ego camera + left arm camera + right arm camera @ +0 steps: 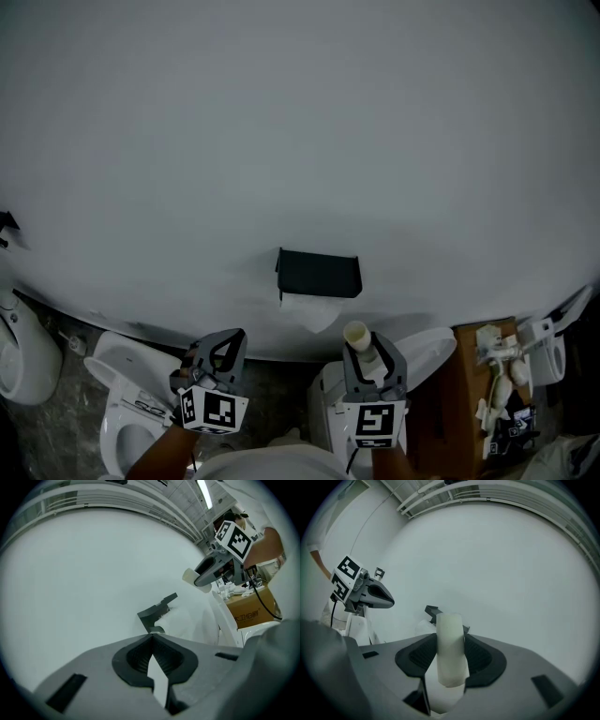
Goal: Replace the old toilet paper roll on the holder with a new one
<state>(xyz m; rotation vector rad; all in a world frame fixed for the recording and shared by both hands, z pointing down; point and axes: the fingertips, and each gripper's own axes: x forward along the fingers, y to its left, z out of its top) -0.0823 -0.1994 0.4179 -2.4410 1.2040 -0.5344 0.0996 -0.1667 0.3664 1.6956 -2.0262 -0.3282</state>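
A black toilet paper holder [319, 273] is fixed on the white wall, with white paper [310, 311] hanging under it. The left gripper view shows this holder [157, 610] ahead of my left gripper [151, 637]. That left gripper [225, 345] is shut with nothing between its pads, and it hangs below and left of the holder. My right gripper [369, 358] is shut on a pale empty cardboard tube [357, 335], which stands upright just below and right of the holder. In the right gripper view the tube [450, 654] sits between the pads and hides part of the holder [431, 611].
White toilets stand below: one at lower left [120, 394] and a tank [326, 405] between the grippers. A brown cardboard box [472, 398] with small items on it stands at the right. A white urinal [22, 361] is at the far left.
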